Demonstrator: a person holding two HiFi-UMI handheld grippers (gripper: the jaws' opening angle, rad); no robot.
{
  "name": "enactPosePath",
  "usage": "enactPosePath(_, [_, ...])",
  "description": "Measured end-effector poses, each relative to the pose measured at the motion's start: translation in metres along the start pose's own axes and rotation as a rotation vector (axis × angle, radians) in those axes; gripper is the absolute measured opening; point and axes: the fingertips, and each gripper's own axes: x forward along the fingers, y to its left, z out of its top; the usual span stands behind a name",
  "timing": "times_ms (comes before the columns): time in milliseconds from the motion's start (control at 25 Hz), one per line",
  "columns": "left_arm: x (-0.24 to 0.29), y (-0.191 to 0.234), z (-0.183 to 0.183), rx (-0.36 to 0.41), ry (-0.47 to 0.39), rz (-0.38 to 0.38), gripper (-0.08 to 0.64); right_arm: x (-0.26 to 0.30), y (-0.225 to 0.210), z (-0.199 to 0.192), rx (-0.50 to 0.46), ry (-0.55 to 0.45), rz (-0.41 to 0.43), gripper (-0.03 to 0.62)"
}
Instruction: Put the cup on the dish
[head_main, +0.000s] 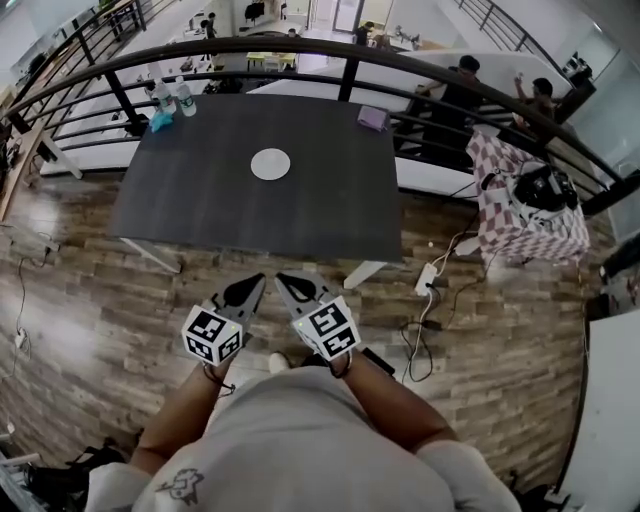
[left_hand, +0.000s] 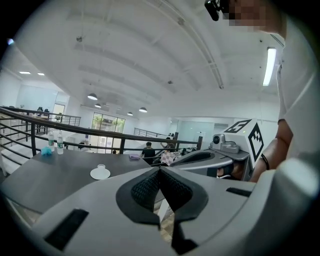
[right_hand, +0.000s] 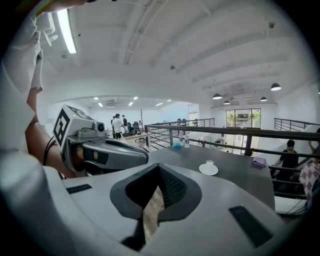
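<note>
A small white cup (left_hand: 101, 167) stands on a white dish (left_hand: 100, 174) near the middle of the dark table (head_main: 200, 190). In the right gripper view the cup (right_hand: 210, 163) sits on the same dish (right_hand: 208, 170). From the head view only the white round dish (head_main: 270, 163) is plain to see. Both grippers hang over the wooden floor in front of the table, well short of it. My left gripper (head_main: 252, 288) (left_hand: 160, 172) is shut with nothing in it. Close beside it, my right gripper (head_main: 290, 287) (right_hand: 159, 170) is also shut and holds nothing.
Two water bottles (head_main: 175, 97) stand at the table's far left corner and a purple cloth (head_main: 372, 117) lies at its far right. A black railing (head_main: 430, 85) runs behind the table. At the right are a checked cloth (head_main: 520, 205), a power strip (head_main: 427, 278) and cables.
</note>
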Motion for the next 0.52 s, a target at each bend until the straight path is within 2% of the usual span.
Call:
enactPosePath(280, [-0.012, -0.027, -0.007, 0.01, -0.007, 0.008, 0.008, -0.026, 0.014, -0.006, -0.006, -0.027, -0.005, 0.012])
enactPosePath(520, [0.017, -0.027, -0.004, 0.009, -0.008, 0.006, 0.008, -0.029, -0.013, -0.011, 0.003, -0.026, -0.011, 0.012])
